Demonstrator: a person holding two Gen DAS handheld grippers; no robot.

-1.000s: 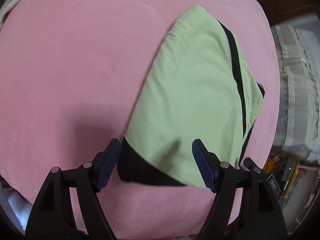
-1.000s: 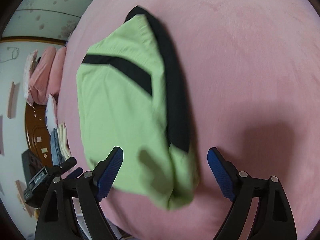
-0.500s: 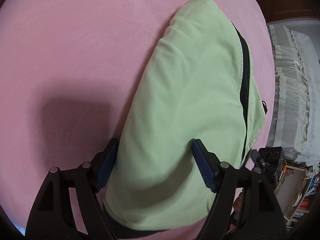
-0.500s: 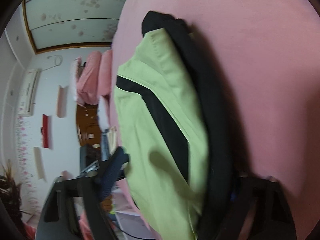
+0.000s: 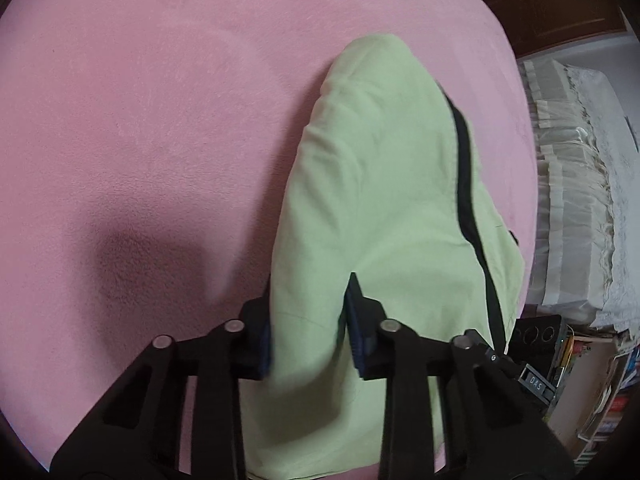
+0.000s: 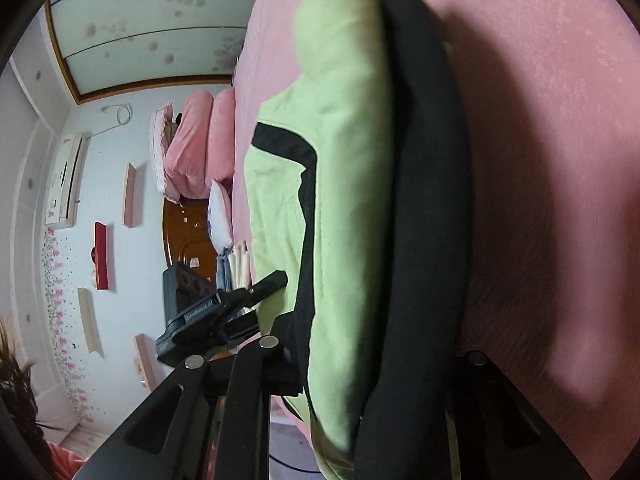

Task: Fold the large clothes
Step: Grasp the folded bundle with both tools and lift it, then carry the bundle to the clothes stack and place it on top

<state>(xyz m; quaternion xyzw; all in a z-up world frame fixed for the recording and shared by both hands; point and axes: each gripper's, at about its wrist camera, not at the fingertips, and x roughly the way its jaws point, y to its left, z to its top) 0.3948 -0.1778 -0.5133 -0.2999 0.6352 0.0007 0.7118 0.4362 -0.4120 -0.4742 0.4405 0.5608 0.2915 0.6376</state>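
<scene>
Left wrist view: the left gripper (image 5: 308, 332) has its two blue-padded fingers (image 5: 358, 332) drawn in against a fold of the green garment (image 5: 380, 200), pinching the cloth between them. The garment is light green with a narrow black stripe (image 5: 466, 184) running down its right side. It is folded into a long, rounded bundle that runs from the jaws to the far middle of the pink bedspread (image 5: 140, 120); its near end is raised in the grip and its far end rests on the bedspread. At the right edge, a shelf unit (image 5: 600, 392) holds what appear to be books and papers, though blur prevents a firm reading. Behind it, a pale ruffled cover (image 5: 572, 208) drapes a piece of furniture.

Right wrist view: the right gripper (image 6: 372, 376) is closed onto the same green garment (image 6: 348, 184). Thick cloth fills the space between its fingers, and the pads themselves are hidden. A wide black band (image 6: 428, 200) runs along the right side of the bundle and a second black stripe crosses the green panel on the left. The garment stands against the pink bedspread (image 6: 540, 120). At far left, pink pillows (image 6: 192, 152) lie beside a wooden headboard (image 6: 184, 236), with a small stack of folded clothes (image 6: 234, 264) next to it.
</scene>
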